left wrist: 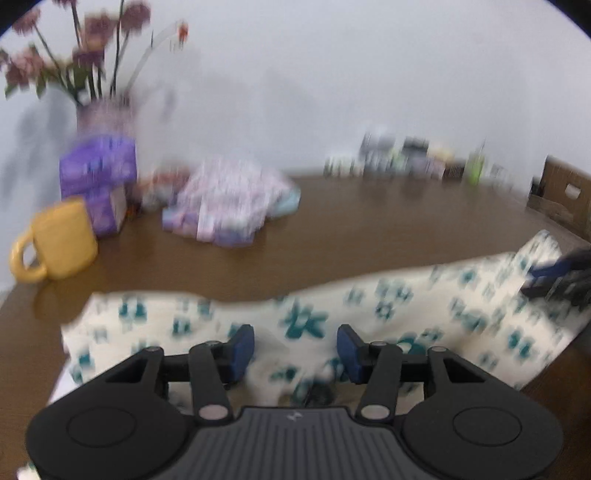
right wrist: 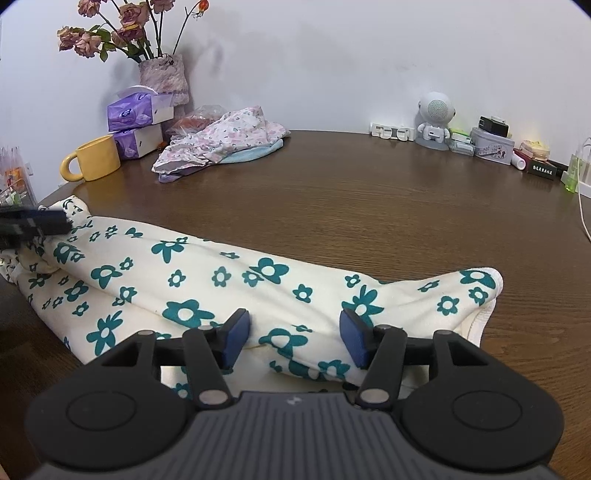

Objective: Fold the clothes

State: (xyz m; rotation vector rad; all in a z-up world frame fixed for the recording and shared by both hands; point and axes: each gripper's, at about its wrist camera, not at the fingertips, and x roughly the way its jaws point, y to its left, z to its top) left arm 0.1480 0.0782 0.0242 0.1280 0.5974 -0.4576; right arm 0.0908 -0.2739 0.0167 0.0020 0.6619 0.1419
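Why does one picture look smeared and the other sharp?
Left wrist view: motion blur smears the yellow mug and floral garment. Right wrist view: crisp, with the flowers' soft shadows on the wall. Both: fisheye bends the table edge.

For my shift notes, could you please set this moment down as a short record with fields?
garment: cream cloth with teal flowers, lying in a long strip on the table
left gripper: jaws apart, over the cloth's left part
right gripper: jaws apart, over the cloth's right part
other clothes: pink floral pile near the wall
nearby: yellow mug, purple tissue boxes, vase of flowers
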